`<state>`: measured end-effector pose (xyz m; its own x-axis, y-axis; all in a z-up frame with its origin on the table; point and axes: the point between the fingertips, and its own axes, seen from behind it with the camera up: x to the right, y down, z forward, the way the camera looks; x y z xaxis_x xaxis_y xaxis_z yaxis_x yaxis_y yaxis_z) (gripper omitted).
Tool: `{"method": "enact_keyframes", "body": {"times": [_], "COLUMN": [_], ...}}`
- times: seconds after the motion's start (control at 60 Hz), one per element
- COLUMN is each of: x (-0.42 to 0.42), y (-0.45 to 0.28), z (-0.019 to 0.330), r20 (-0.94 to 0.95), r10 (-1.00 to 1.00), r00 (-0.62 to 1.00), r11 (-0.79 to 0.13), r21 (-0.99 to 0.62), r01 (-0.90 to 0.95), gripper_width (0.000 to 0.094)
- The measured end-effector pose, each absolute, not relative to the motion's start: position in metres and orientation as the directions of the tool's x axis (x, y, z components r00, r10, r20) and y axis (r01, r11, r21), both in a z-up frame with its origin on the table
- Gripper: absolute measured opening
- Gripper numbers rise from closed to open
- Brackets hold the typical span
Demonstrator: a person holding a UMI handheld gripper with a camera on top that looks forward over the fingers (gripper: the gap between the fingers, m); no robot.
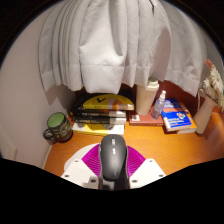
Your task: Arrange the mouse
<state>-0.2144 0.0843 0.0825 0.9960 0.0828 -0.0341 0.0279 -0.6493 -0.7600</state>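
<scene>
A dark grey computer mouse (115, 157) sits between my two fingers, its length pointing away from me. The magenta pads (90, 158) press on both its sides. My gripper (114, 160) is shut on the mouse and holds it above the orange-brown desk (170, 150). The mouse's underside and the desk directly below it are hidden.
A green mug (58, 127) stands at the left. A stack of books with a yellow object on top (100, 110) lies beyond the mouse. Bottles (148, 98) and a blue box (179, 119) stand to the right. White curtains (110, 45) hang behind the desk.
</scene>
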Motion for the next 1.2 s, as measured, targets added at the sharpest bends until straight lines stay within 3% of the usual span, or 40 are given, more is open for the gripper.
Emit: {"method": "enact_keyframes", "body": {"times": [0.117,0.25,0.367,0.4,0.45,0.533,0.6,0.65,0.917,1.2], "x": [-0.229,-0.239,-0.237,-0.237,-0.237,-0.239,-0.239,-0.236,-0.18,-0.098], "y": [0.074,0.063,0.065,0.065,0.066,0.063,0.058,0.056,-0.006,-0.125], "z": [0.021,-0.013,-0.012,-0.012,-0.012,-0.012,-0.002,0.013,0.107,0.158], "r20": [-0.043,-0.037,0.01,0.007,-0.004,-0.044,-0.072,-0.082,-0.069,-0.038], "r10": [0.057,0.066,0.07,0.064,0.05,0.031,0.022,0.022,0.061,0.067], "r00": [0.997,0.997,0.998,0.998,0.999,0.999,0.997,0.996,0.996,0.997], "r11": [-0.722,-0.752,-0.733,-0.733,-0.74,-0.764,-0.772,-0.759,-0.678,-0.628], "r21": [-0.692,-0.659,-0.678,-0.679,-0.672,-0.646,-0.634,-0.65,-0.735,-0.778], "r01": [0.011,0.025,0.058,0.052,0.035,-0.005,-0.029,-0.037,-0.01,0.013], "gripper_width": [0.029,0.0346,0.0346,0.0416,0.0425,0.0545,0.0774,0.0844,0.0843,0.0826]}}
